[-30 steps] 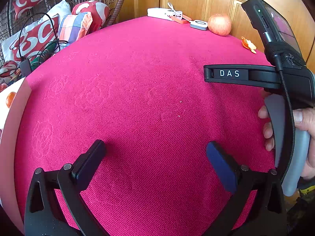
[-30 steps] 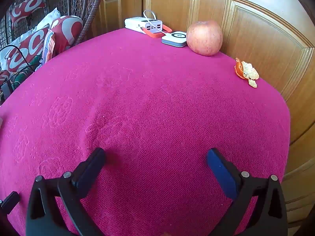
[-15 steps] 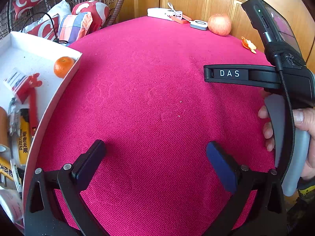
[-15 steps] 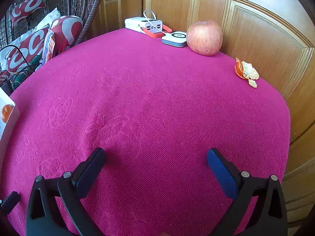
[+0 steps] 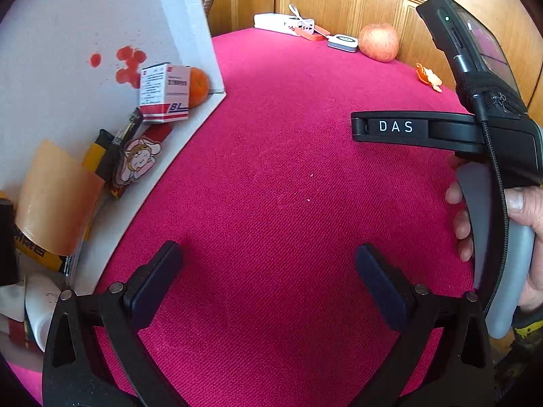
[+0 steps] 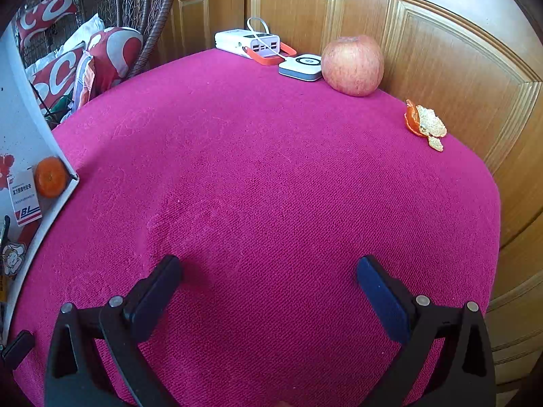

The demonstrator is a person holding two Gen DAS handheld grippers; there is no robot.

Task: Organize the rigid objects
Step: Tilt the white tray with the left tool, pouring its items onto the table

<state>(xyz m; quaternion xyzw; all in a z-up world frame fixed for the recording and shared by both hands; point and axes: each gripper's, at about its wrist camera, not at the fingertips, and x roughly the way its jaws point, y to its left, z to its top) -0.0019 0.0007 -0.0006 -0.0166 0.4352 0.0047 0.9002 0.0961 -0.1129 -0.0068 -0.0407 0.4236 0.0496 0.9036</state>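
Observation:
A white box (image 5: 68, 34) is tipped up steeply at the table's left edge, and its contents slide toward the cloth: a medicine carton (image 5: 164, 93), a mandarin (image 5: 198, 87), a yellow-black utility knife (image 5: 101, 151), a cartoon keychain (image 5: 135, 161), an orange tape roll (image 5: 54, 200). The box also shows in the right wrist view (image 6: 20, 129). My left gripper (image 5: 268, 278) is open and empty above the pink cloth. My right gripper (image 6: 268, 285) is open and empty; its body shows at right in the left wrist view (image 5: 475, 129).
At the table's far edge lie a white power bank (image 6: 247, 42), a small white charger (image 6: 300, 66), an apple (image 6: 353, 66) and orange peel (image 6: 424, 123). Wooden panels stand behind. Cushions (image 6: 68, 68) and a wicker chair lie beyond the left edge.
The white box came in from the left and has been tipped up steeply, its items sliding toward the cloth. Both grippers stayed still and open.

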